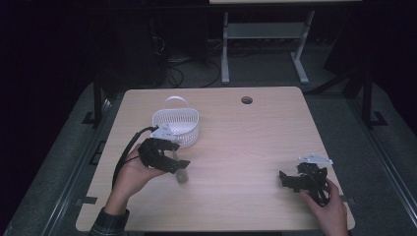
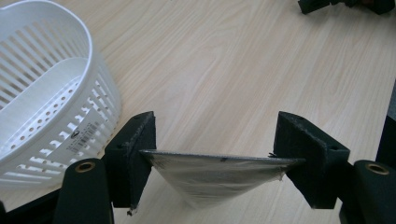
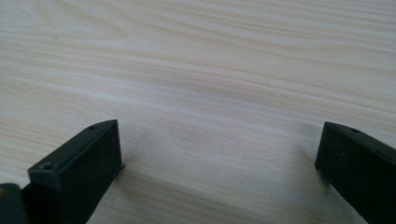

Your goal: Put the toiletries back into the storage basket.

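My left gripper [image 1: 178,166] is at the table's left, just in front of a white slotted basket [image 1: 176,126] with a handle. It is shut on a thin grey shiny piece [image 1: 182,175]. In the left gripper view that piece [image 2: 219,175] spans the gap edge-on between the two pads of the left gripper [image 2: 217,156] and hangs above the wood. The basket [image 2: 44,100] stands close at the left there, and what I see of its inside is bare. My right gripper [image 1: 289,180] rests low at the table's right, open. In its own view the right gripper [image 3: 219,154] has bare wood between its jaws.
The light wooden table [image 1: 246,142] has a round cable hole [image 1: 247,100] at the back. A white desk frame [image 1: 265,44] and cables stand on the floor beyond. The right gripper [image 2: 345,4] peeks in at the top of the left gripper view.
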Motion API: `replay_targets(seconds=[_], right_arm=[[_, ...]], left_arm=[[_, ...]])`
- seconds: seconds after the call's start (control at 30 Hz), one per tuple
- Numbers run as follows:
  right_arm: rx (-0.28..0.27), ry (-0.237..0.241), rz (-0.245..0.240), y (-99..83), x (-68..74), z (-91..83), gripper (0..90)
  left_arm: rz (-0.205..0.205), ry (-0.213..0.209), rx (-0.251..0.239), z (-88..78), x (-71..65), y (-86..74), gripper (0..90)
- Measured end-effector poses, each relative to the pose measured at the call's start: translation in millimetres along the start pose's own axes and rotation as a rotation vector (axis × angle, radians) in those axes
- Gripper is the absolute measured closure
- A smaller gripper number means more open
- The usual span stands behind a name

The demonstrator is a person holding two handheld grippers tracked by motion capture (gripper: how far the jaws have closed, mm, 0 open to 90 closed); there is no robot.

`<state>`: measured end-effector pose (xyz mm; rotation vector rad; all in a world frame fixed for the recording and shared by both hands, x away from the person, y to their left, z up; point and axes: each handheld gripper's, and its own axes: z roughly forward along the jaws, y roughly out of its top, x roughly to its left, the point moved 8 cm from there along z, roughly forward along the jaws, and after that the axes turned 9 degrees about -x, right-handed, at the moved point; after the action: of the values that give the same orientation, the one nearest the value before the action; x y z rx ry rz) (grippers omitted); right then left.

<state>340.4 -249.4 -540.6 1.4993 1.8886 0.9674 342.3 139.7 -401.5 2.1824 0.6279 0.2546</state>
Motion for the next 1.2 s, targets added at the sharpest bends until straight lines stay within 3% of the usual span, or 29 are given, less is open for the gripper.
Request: replay_targets(seconds=[1.2], right_arm=[[0.0, -0.001, 0.0, 0.0, -0.1, 0.1, 0.0]], left_arm=[[-0.083, 0.106, -0.013, -30.5, 36.8, -15.9, 29.7]])
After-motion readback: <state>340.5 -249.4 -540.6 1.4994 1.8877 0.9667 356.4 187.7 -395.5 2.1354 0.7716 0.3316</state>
